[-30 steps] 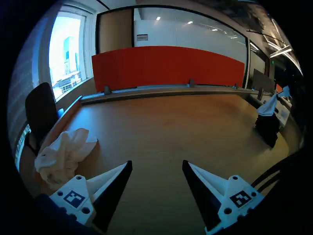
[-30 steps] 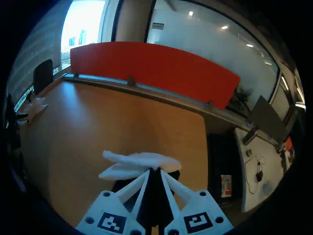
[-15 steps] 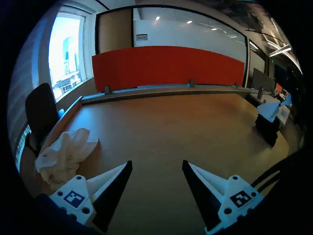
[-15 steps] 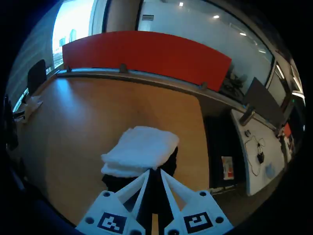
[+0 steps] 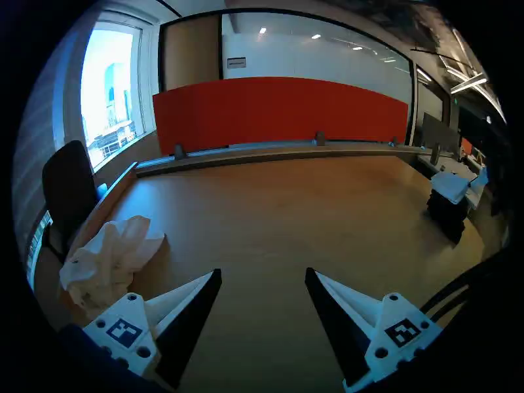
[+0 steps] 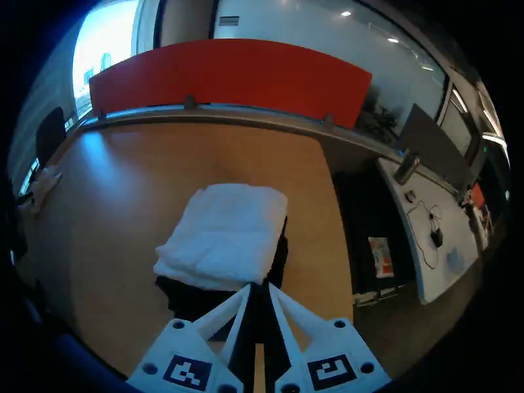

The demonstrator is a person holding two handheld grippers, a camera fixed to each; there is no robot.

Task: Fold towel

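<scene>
right gripper view: found folded towel (image 6: 223,236) lying flat on a dark stack (image 6: 187,298) near the right end of the worktop (image 6: 118,196). found right tool (image 6: 259,291) closed to a slit, tips at the towel's near edge; cannot tell whether pinching any hem. spotted crumpled towel (image 6: 40,187) well apart, at the far left edge.

left gripper view: found left tool (image 5: 262,288) spread wide, holding nothing, hovering over bare worktop. logged crumpled towel just beside the finger on the view's left, heaped at the worktop edge near a dark chair (image 5: 65,187). logged folded towel far off to the right on the stack.

handling, judged: light, limp terry with no stiffness, so expect sag and drape from any single pinch. not slippery, not fragile; should grip well on the nubby cloth. take hold at two adjacent corners along one hem, one per tool, then lift to shake flat. dig the corners out of the heap first. avoid pinching mid-bunch, likely to drag several layers together.
</scene>
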